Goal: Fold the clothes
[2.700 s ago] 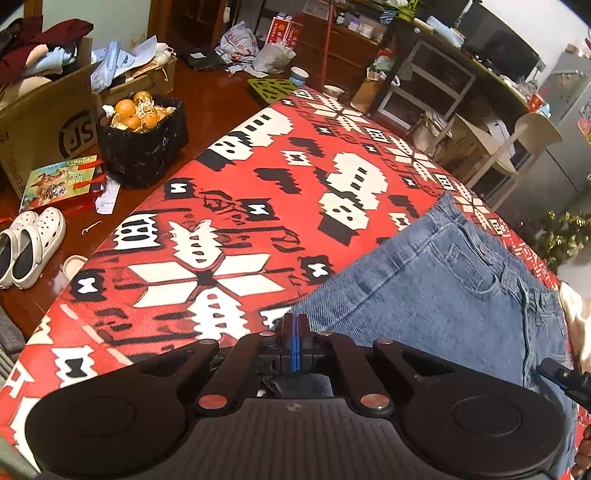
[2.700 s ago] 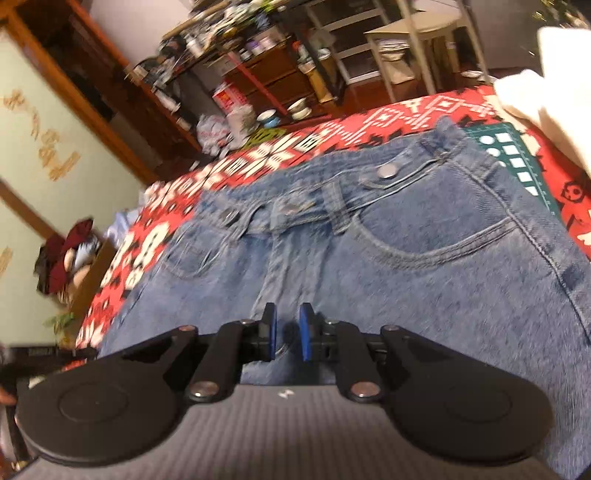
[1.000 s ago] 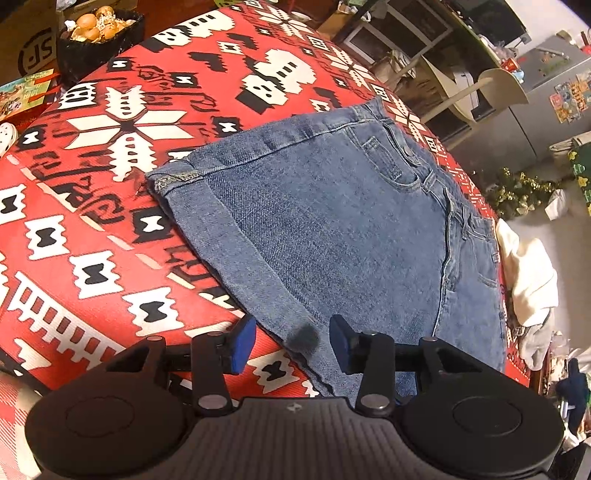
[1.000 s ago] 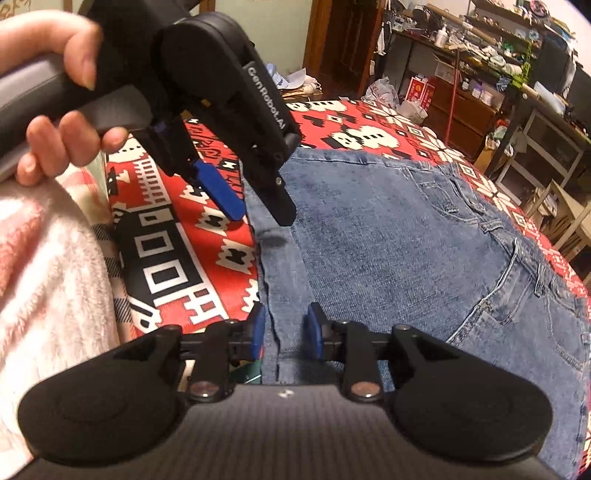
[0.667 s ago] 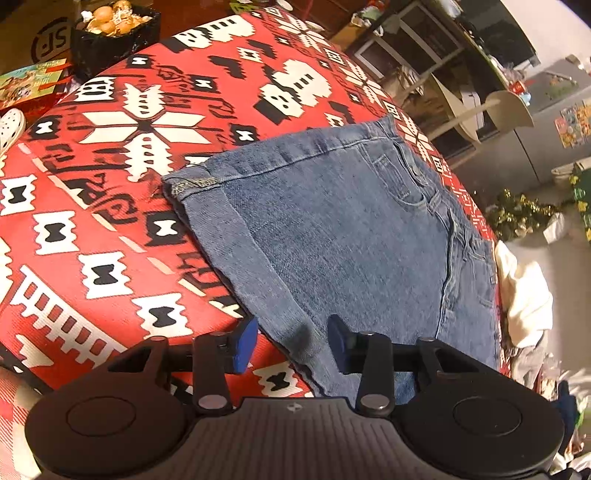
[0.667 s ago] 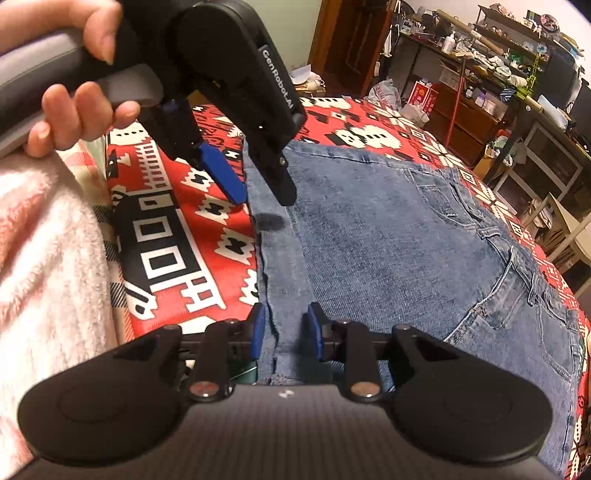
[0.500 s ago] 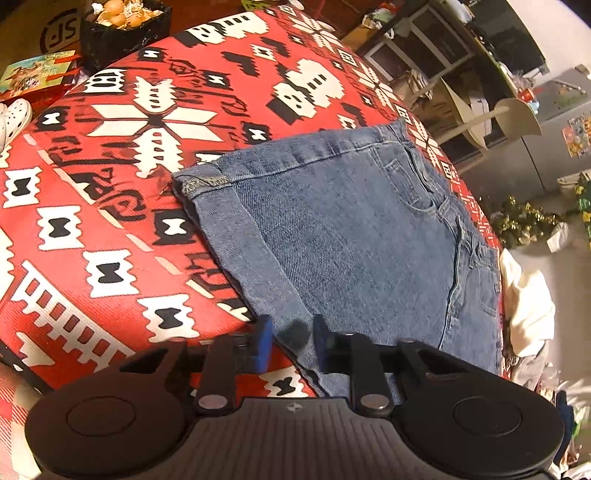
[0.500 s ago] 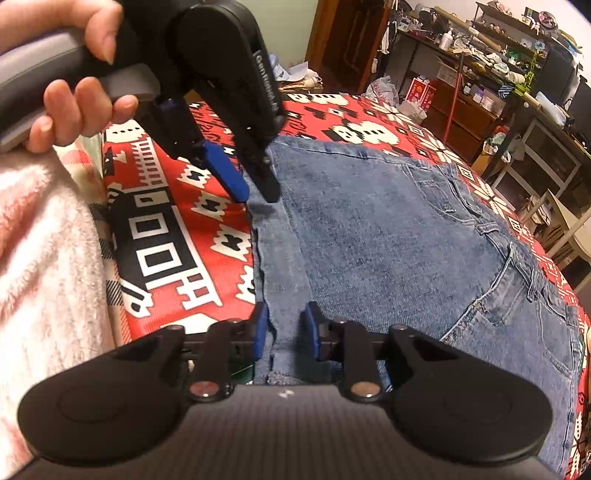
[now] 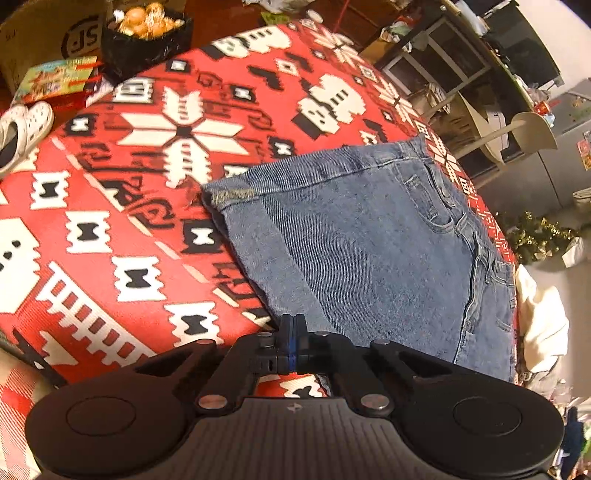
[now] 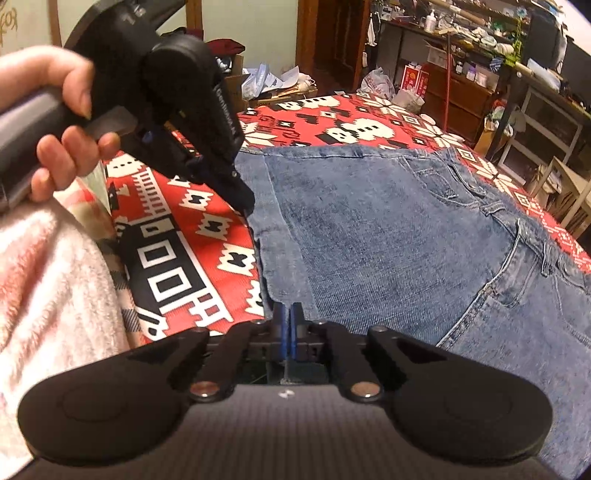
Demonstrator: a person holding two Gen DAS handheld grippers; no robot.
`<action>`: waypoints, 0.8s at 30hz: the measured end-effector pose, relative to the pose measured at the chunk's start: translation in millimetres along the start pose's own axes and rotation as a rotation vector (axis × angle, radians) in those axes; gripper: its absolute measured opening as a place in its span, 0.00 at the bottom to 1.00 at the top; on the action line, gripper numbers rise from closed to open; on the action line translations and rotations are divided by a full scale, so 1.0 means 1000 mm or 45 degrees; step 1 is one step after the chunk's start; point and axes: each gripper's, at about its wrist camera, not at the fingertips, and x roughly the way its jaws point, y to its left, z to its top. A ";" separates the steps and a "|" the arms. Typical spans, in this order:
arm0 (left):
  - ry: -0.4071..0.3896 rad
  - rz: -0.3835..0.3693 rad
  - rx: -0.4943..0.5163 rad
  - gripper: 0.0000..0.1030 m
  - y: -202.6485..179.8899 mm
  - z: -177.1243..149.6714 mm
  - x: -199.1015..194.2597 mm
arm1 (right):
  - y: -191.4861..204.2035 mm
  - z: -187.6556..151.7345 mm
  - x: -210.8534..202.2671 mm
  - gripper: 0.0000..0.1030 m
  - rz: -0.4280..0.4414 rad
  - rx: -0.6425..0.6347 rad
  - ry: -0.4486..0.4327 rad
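Blue jeans [image 9: 369, 240] lie flat on a red, white and black patterned blanket [image 9: 147, 184], with the waistband at the far right. My left gripper [image 9: 293, 325] is at the jeans' near hem edge, its jaws closing, the pads together on the denim. In the right wrist view a hand [image 10: 62, 147] holds the left gripper [image 10: 245, 205], whose tip pinches the hem of the jeans [image 10: 388, 229]. Further along the same hem my right gripper [image 10: 286, 314] is closing, its pads pressed on a strip of denim.
A black basket of oranges [image 9: 146, 35], a cardboard box [image 9: 44, 37] and white clogs [image 9: 22, 129] sit on the floor beyond the blanket. A white cloth [image 9: 543, 325] lies by the waistband. Pink fleece [image 10: 48, 288] is at my near left. Cluttered shelves [image 10: 480, 74] stand behind.
Both grippers have closed on the jeans' near hem, the left from wide open and the right from a narrow gap. Neither hand has shifted much.
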 end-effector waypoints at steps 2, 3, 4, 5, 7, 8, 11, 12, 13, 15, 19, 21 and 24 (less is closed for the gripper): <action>0.014 -0.023 -0.012 0.01 0.002 0.001 0.001 | -0.003 0.000 -0.001 0.02 0.020 0.032 -0.002; 0.021 -0.042 -0.018 0.02 0.002 0.001 0.002 | -0.005 0.000 0.000 0.02 0.029 0.044 0.000; 0.027 -0.052 -0.024 0.05 0.003 0.002 0.002 | -0.007 0.000 0.000 0.02 0.040 0.061 0.002; 0.029 -0.057 -0.035 0.06 0.004 0.003 0.002 | -0.008 -0.001 0.000 0.02 0.052 0.077 0.004; 0.018 -0.069 -0.017 0.07 0.004 0.005 -0.001 | -0.011 -0.001 0.000 0.01 0.086 0.112 0.007; 0.009 -0.077 0.005 0.11 0.003 0.007 -0.003 | -0.012 -0.001 0.000 0.01 0.092 0.122 0.006; -0.018 -0.096 0.173 0.14 -0.011 0.009 -0.012 | -0.018 -0.001 -0.002 0.01 0.119 0.166 0.003; -0.031 -0.073 0.286 0.15 -0.022 0.011 -0.015 | -0.021 -0.001 -0.002 0.01 0.135 0.193 0.002; -0.054 -0.028 0.418 0.18 -0.033 0.011 -0.019 | -0.024 -0.001 -0.003 0.01 0.152 0.220 0.001; -0.104 0.070 0.720 0.22 -0.057 0.010 -0.029 | -0.028 -0.001 -0.006 0.02 0.165 0.235 -0.005; -0.122 0.092 1.145 0.29 -0.079 0.007 -0.043 | -0.033 0.000 -0.011 0.03 0.183 0.254 0.008; -0.096 0.083 1.341 0.30 -0.082 0.000 -0.045 | -0.035 -0.002 -0.012 0.09 0.192 0.279 0.021; -0.053 0.059 1.583 0.29 -0.080 -0.017 -0.044 | -0.033 -0.003 -0.010 0.10 0.178 0.269 0.025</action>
